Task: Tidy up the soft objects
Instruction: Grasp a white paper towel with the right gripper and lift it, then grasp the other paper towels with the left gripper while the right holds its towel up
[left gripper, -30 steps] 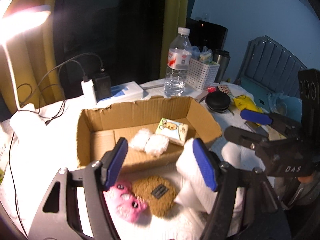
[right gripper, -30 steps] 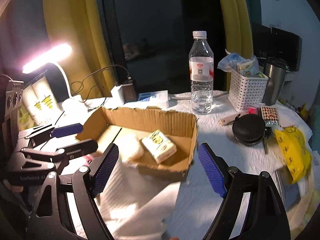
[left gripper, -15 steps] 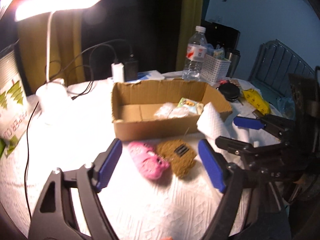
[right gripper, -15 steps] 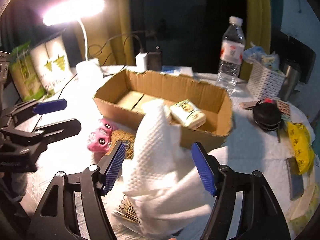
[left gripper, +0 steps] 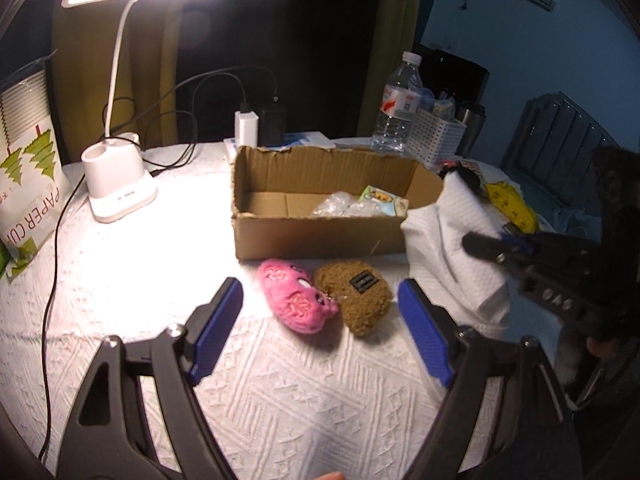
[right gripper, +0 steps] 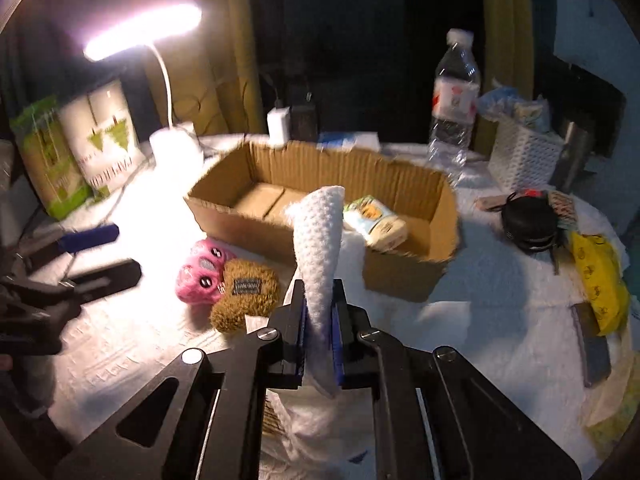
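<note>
The right hand-held gripper (right gripper: 319,330) is pinching the white towel (right gripper: 320,248) just short of the cardboard box (right gripper: 332,208) ahead, while the left hand-held gripper (left gripper: 320,328) is hanging spread, so the trailing folds are risking snagging the rim.

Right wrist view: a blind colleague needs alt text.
The right gripper is shut on a white cloth, standing up before an open cardboard box. A pink plush toy and brown plush toy lie left, touching.
</note>
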